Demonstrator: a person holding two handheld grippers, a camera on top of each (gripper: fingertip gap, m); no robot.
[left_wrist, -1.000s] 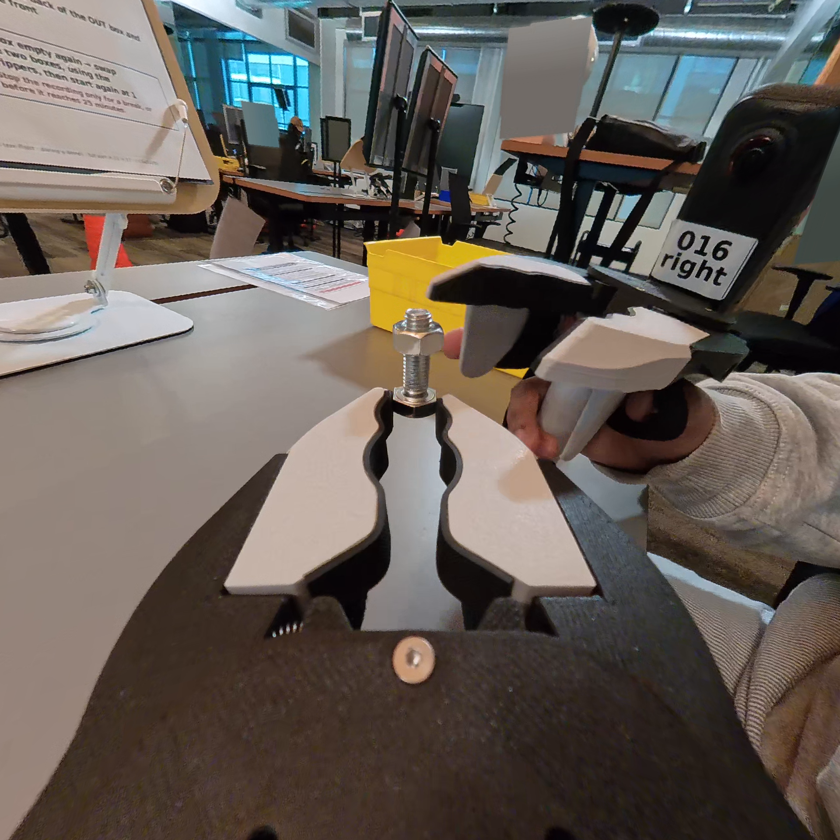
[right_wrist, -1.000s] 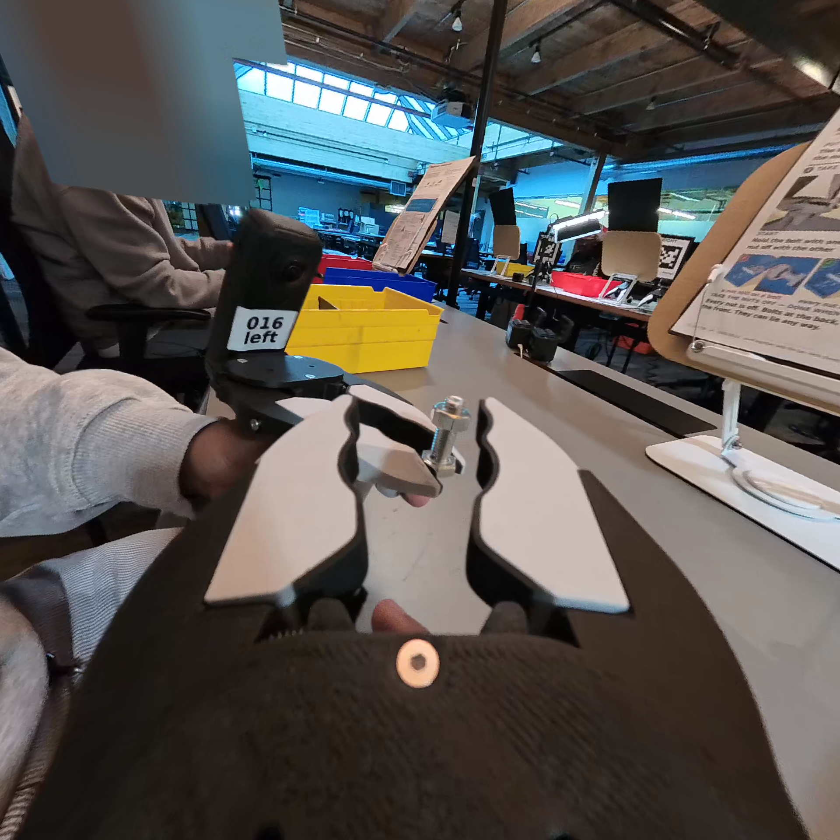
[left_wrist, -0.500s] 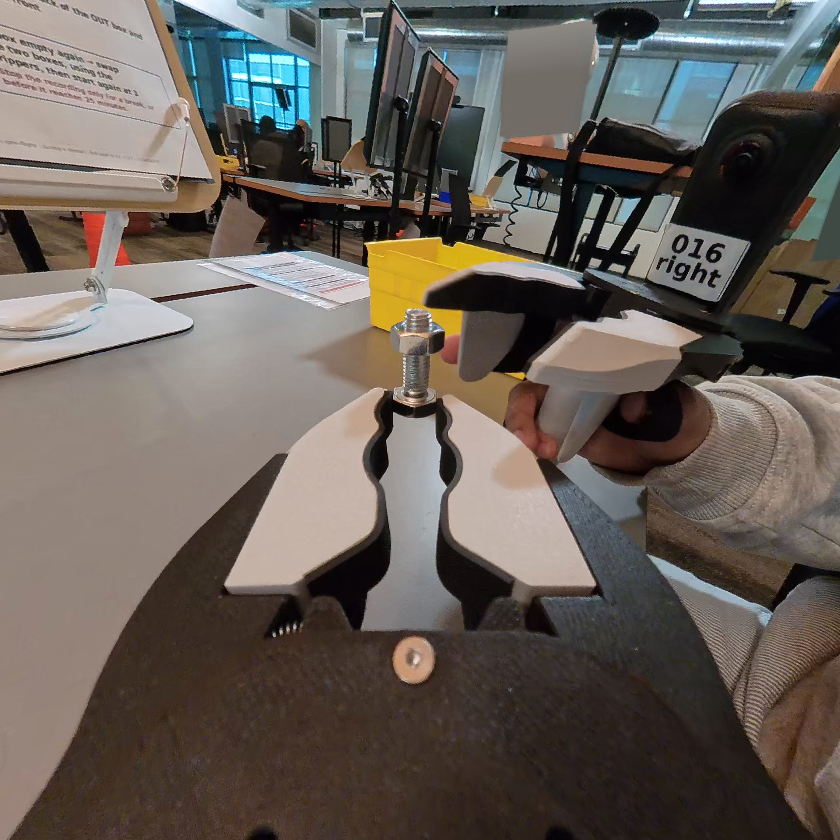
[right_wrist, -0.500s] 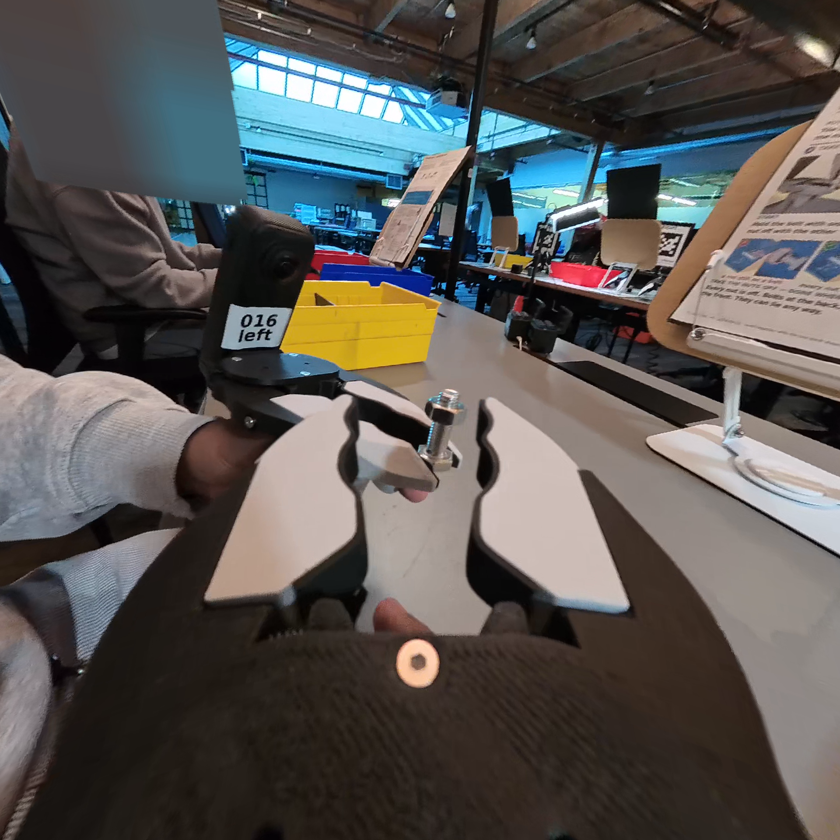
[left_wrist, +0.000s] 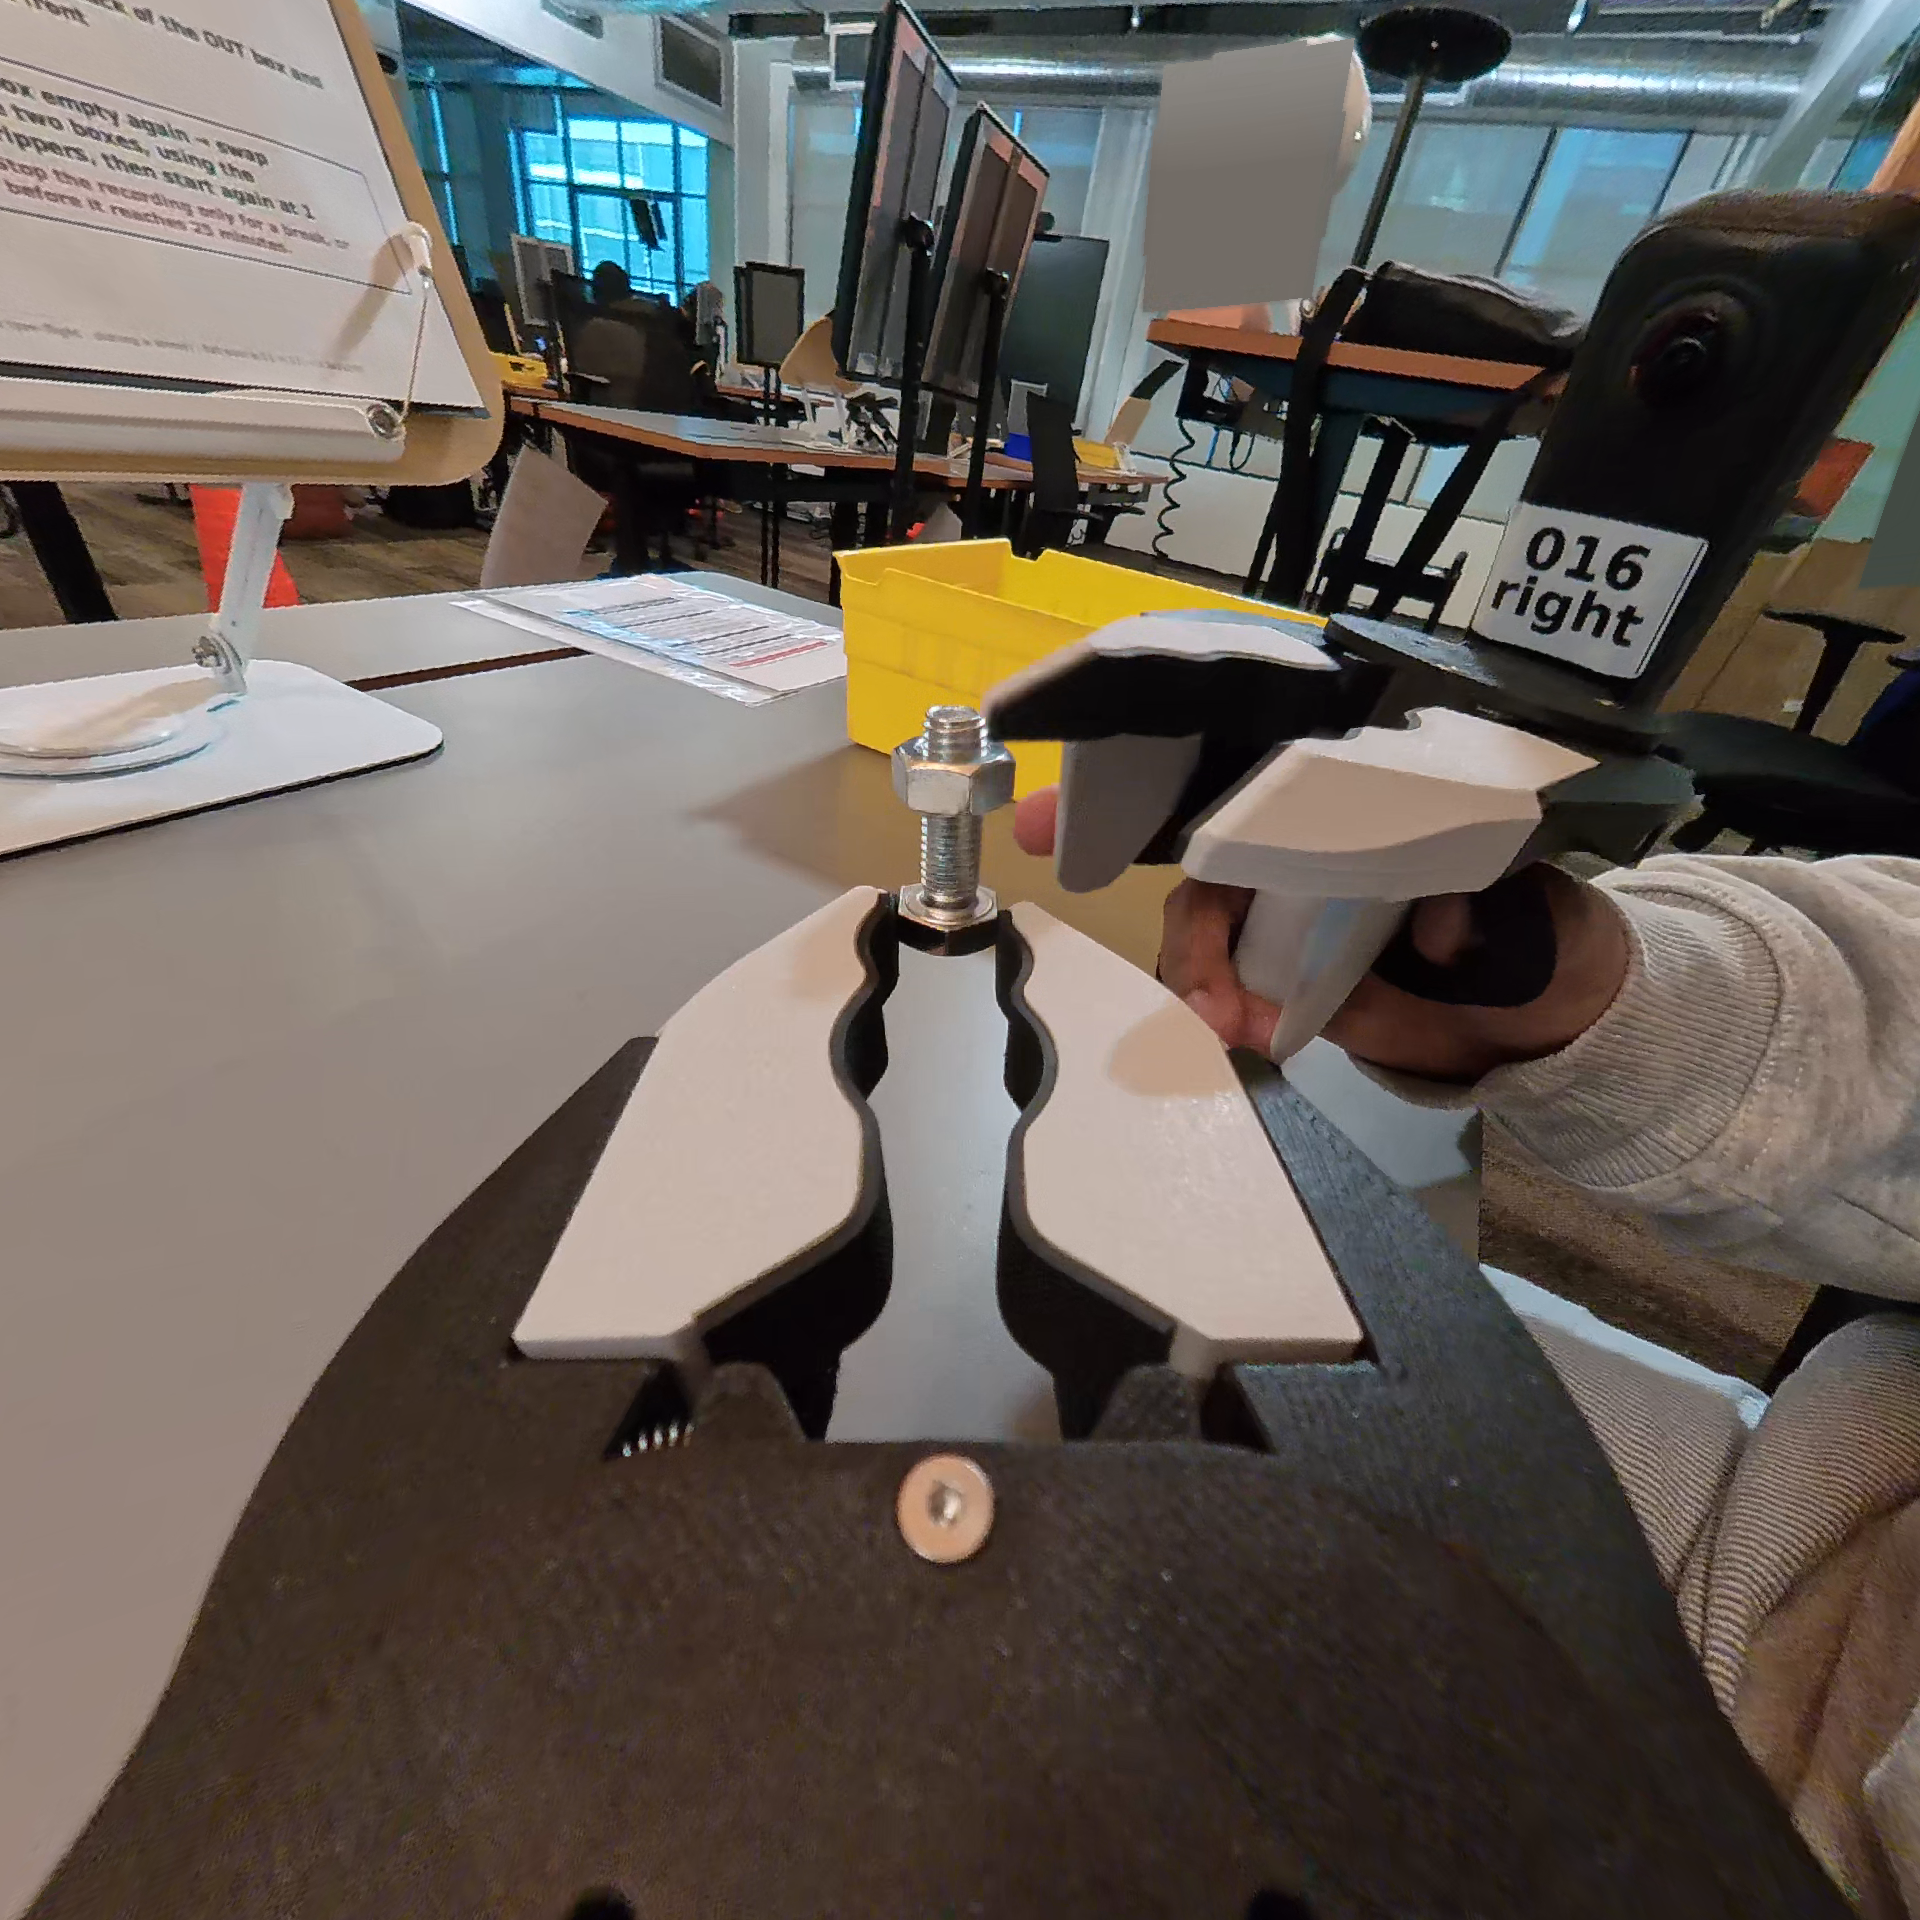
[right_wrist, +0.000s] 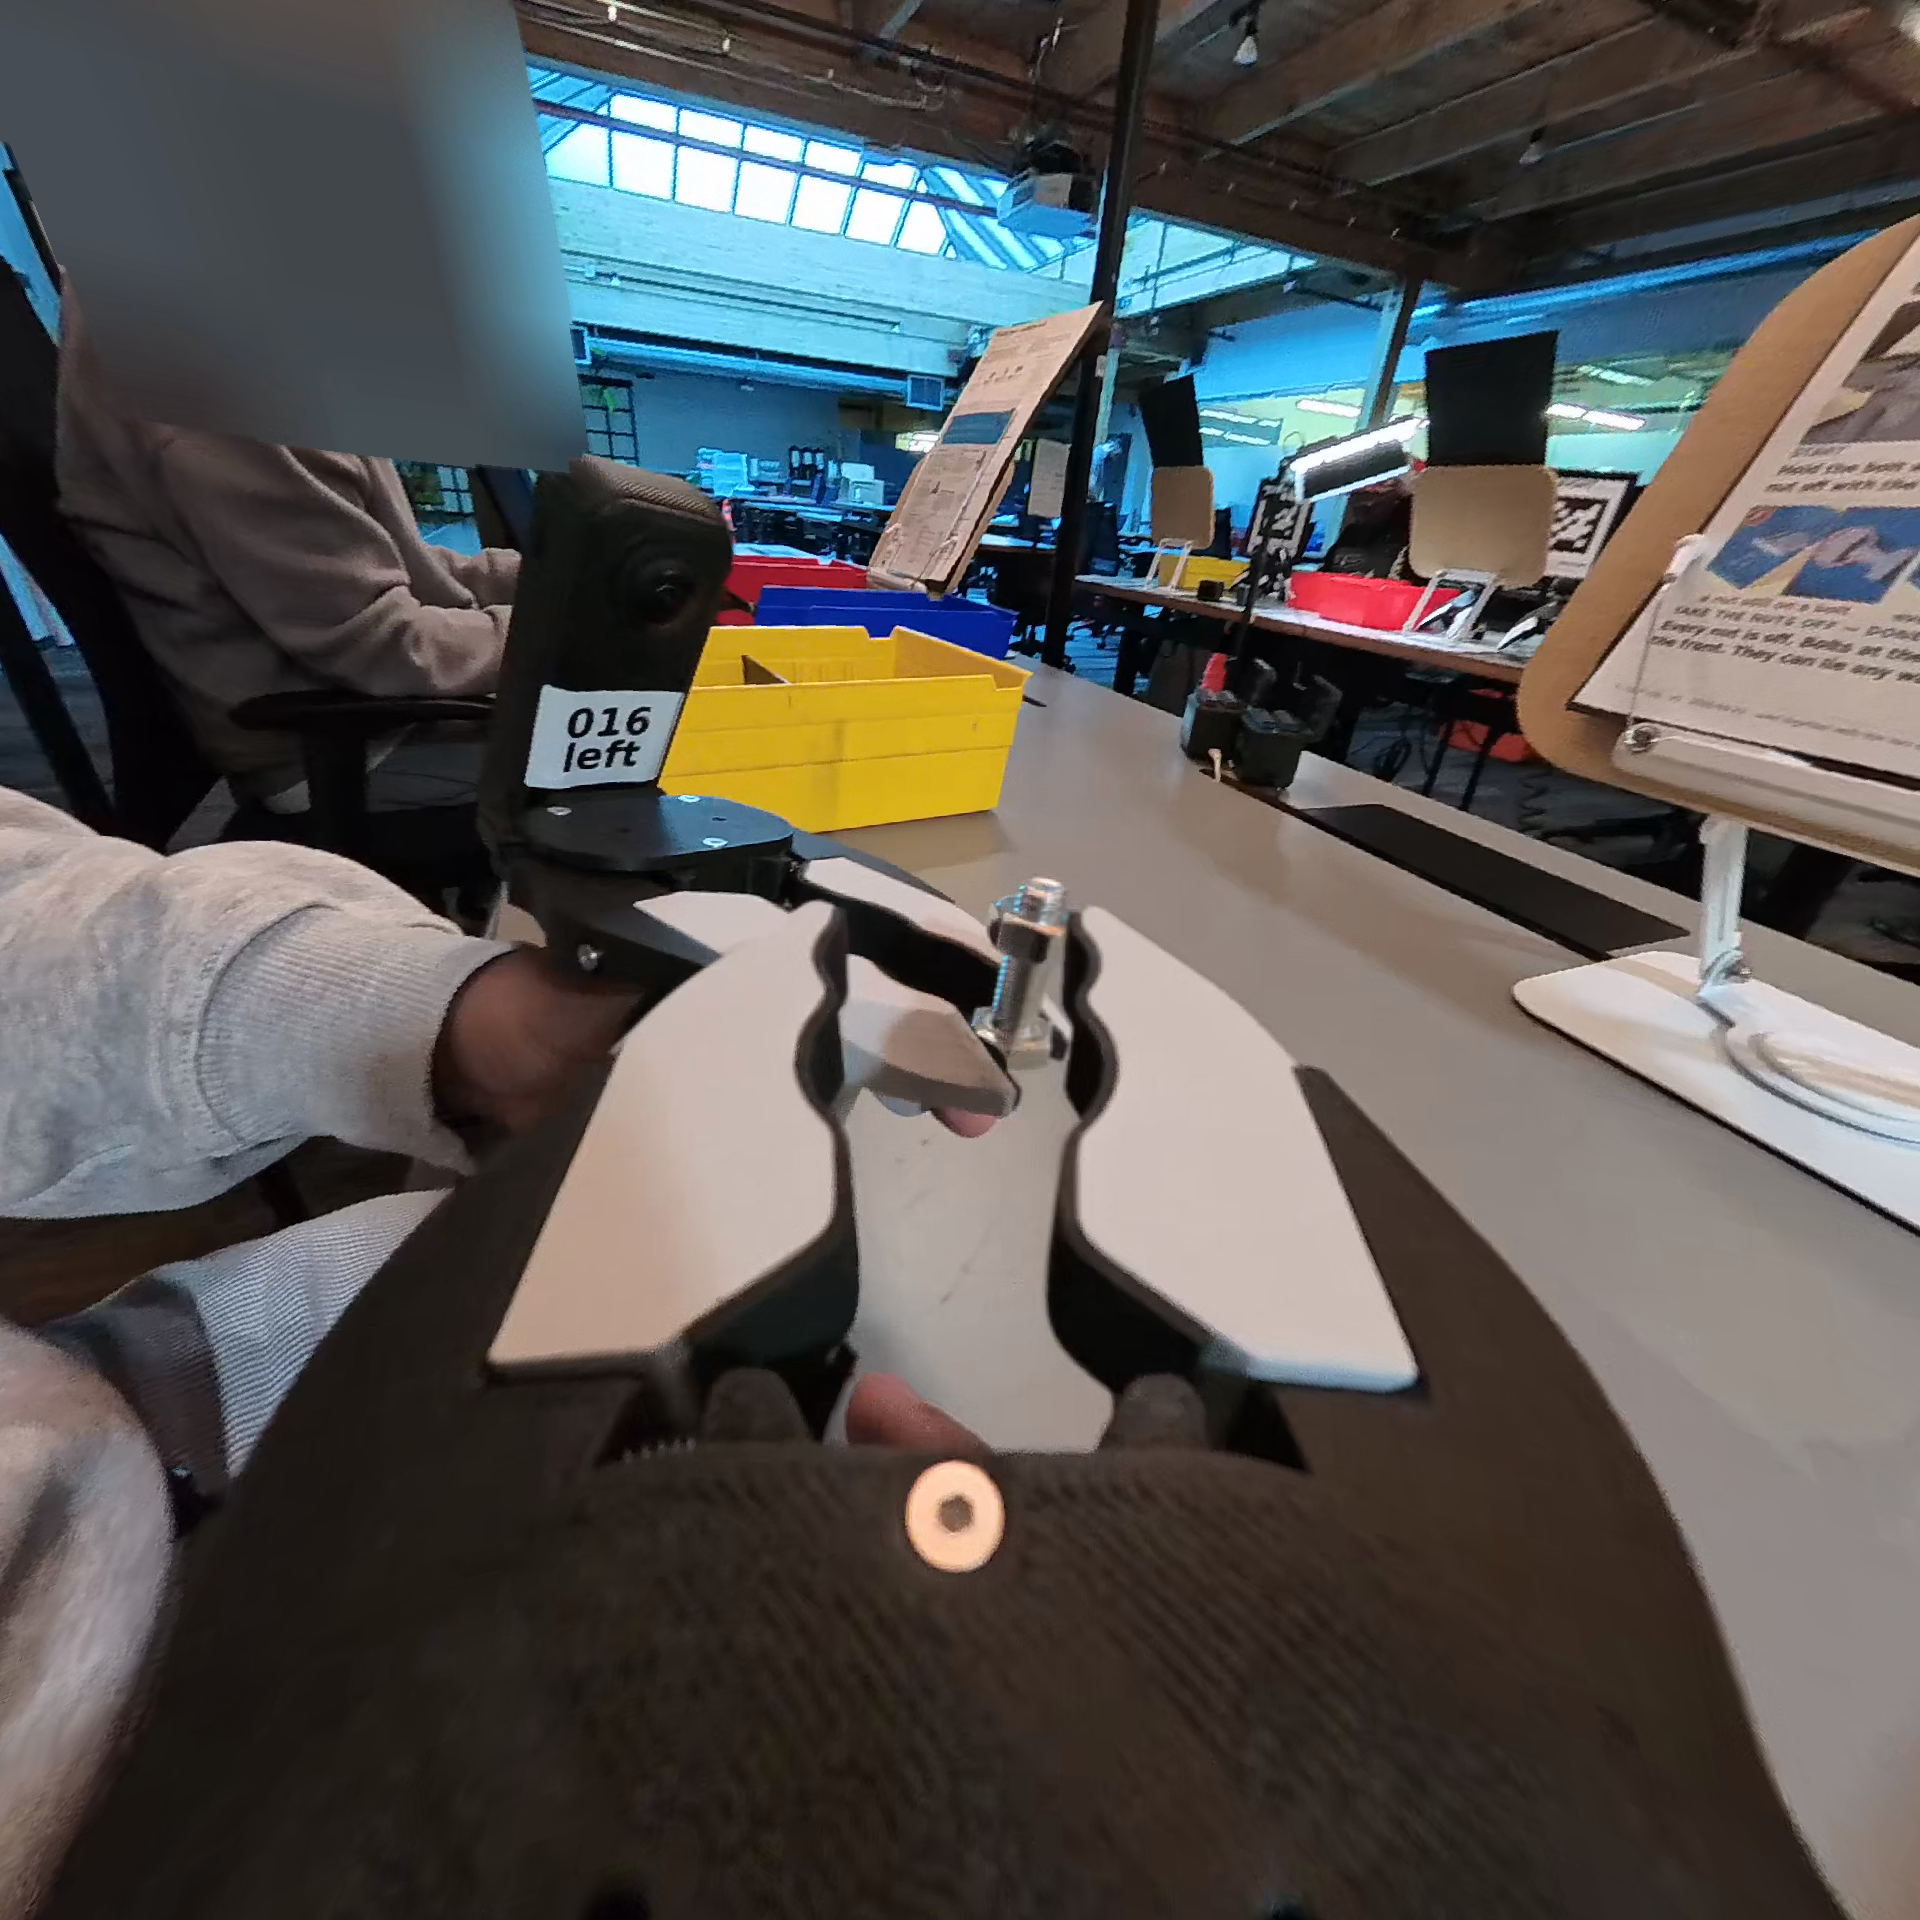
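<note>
My left gripper (left_wrist: 945, 920) is shut on the head of a steel bolt (left_wrist: 945, 857), which stands upright above the grey table (left_wrist: 312, 987). A hex nut (left_wrist: 953, 779) sits near the top of its thread. My right gripper (left_wrist: 1091, 790) comes in from the right, open, with its upper fingertip just beside the nut. In the right wrist view the bolt (right_wrist: 1013, 987) and nut (right_wrist: 1029, 920) stand between the tips of my open right gripper (right_wrist: 954, 930), closer to the right finger. The left gripper (right_wrist: 1003, 1055) holds the bolt from the left.
A yellow bin (left_wrist: 935, 634) stands behind the bolt; it also shows in the right wrist view (right_wrist: 852, 727). A clipboard stand (left_wrist: 208, 727) is at the left, with a laminated sheet (left_wrist: 665, 634) beyond. Small black items (right_wrist: 1247, 727) and a seated person (right_wrist: 260, 582) are farther off. Only a small space, under 4 cm, lies between the two pairs of fingers.
My right gripper has moved a little closer to the nut and its fingers have narrowed around it. The left gripper and the bolt have stayed almost still.
</note>
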